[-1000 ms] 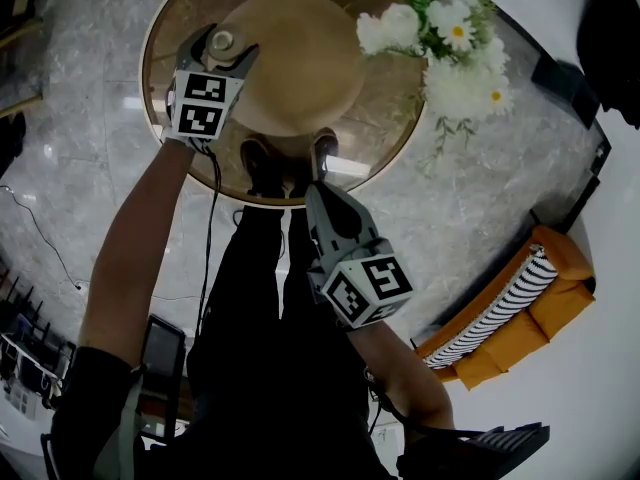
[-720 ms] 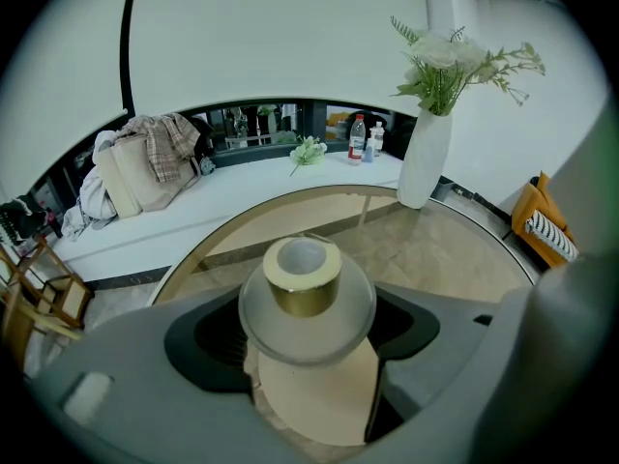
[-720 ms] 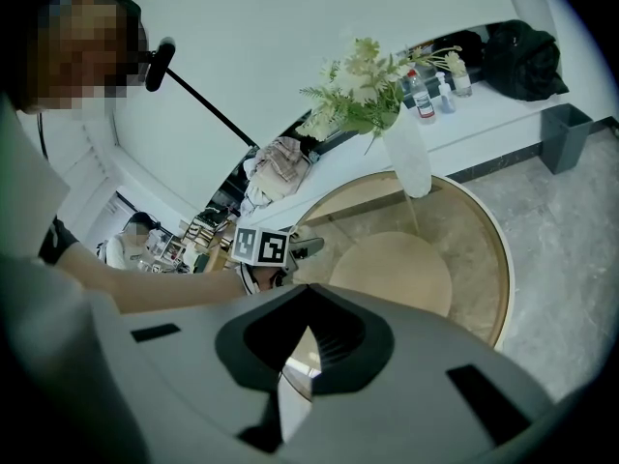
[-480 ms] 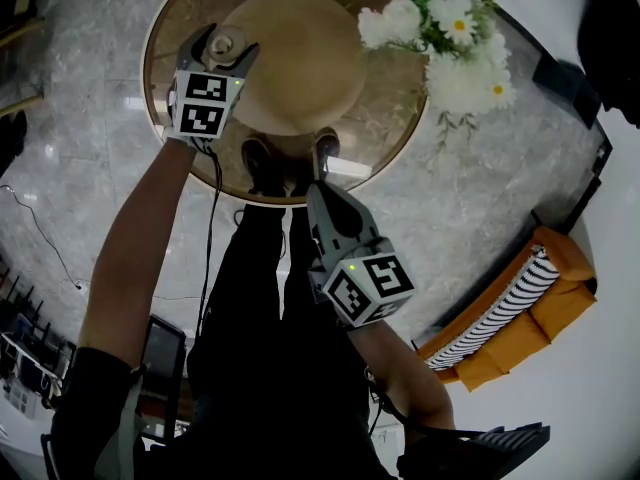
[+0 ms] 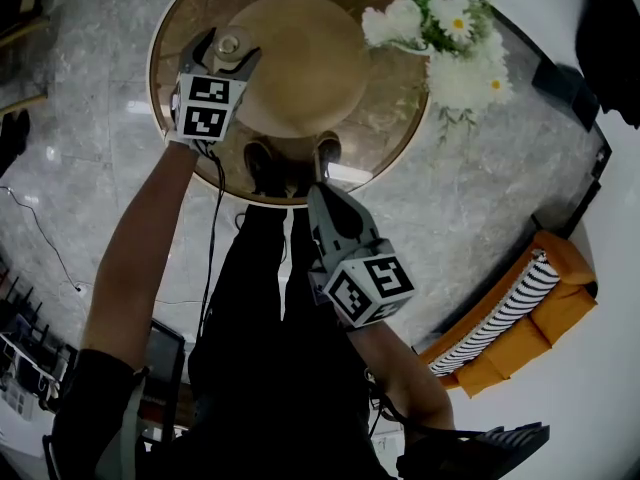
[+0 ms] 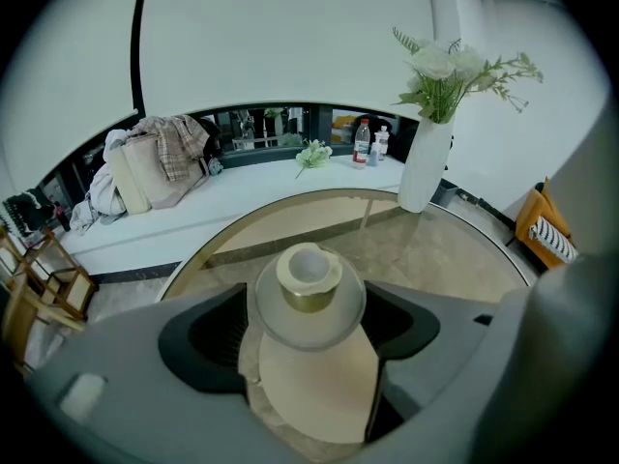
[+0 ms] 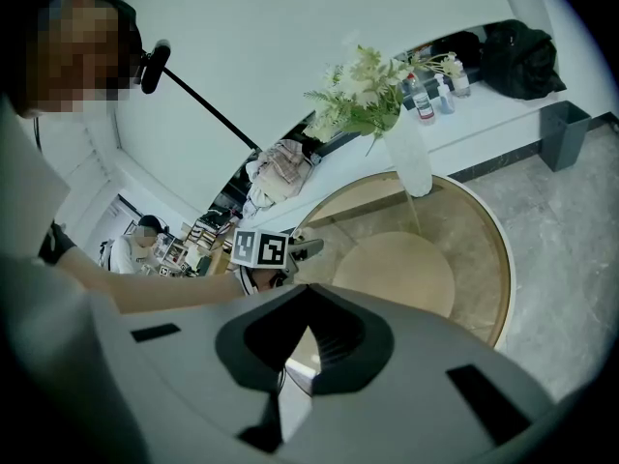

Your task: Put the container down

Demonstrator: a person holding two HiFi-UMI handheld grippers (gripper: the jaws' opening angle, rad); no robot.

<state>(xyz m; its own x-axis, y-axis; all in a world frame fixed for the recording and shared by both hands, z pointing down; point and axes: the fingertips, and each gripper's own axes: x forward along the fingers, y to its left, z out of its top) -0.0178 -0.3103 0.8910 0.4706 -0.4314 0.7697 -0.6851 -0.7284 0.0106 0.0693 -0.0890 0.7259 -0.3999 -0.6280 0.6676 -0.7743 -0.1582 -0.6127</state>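
Container (image 6: 309,276) clamped in left claw (image 6: 308,325) over glass table (image 6: 455,259); only left gripper view shows its round shoulder; right claw (image 7: 308,298) closed.

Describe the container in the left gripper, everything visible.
The container is small, with a rounded translucent body, a brass-coloured neck and a pale ring on top. It stands upright between the jaws of the left gripper, which are shut on its body, over the round glass table. Whether its base touches the glass is hidden.
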